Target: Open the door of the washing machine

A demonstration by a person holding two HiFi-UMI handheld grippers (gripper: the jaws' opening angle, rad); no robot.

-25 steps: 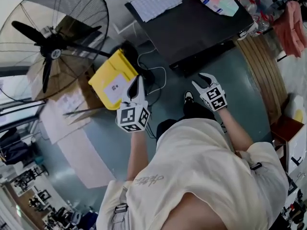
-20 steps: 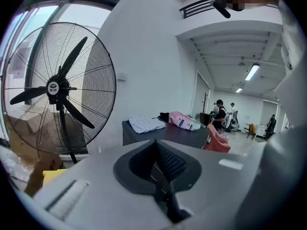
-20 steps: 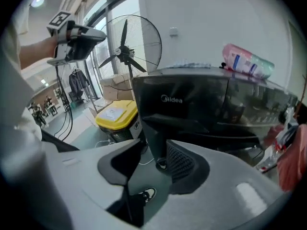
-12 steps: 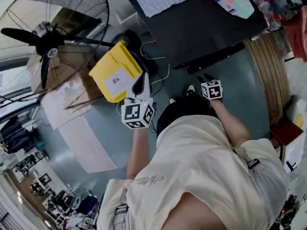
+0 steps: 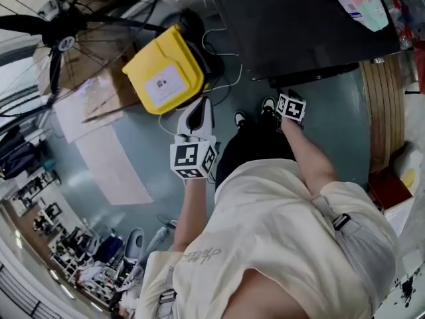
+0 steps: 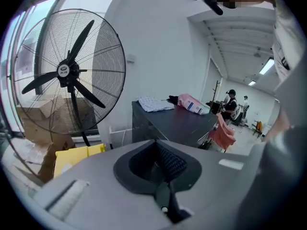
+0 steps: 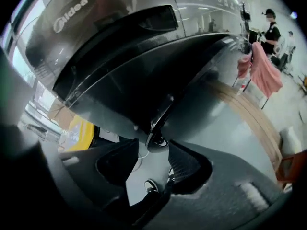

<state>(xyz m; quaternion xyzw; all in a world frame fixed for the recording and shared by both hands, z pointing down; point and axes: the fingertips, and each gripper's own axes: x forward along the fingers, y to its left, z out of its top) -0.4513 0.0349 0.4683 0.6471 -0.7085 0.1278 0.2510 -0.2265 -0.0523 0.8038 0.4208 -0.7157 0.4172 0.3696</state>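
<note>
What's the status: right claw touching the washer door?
Cannot tell. Right gripper view: the right claw, jaws just been opening, sits at the lower edge of the washer door; neither contact nor gap is plain.

Floor (image 5: 332, 121), grey-green. It carries a yellow case (image 5: 163, 78) just beside cardboard boxes (image 5: 93, 92), a pale flat sheet (image 5: 113, 168), loose white cables (image 5: 232, 75), a wooden strip (image 5: 385, 111) and the washing machine (image 5: 299, 32). A printed pack (image 5: 362, 2) lies on the machine's dark top.
</note>
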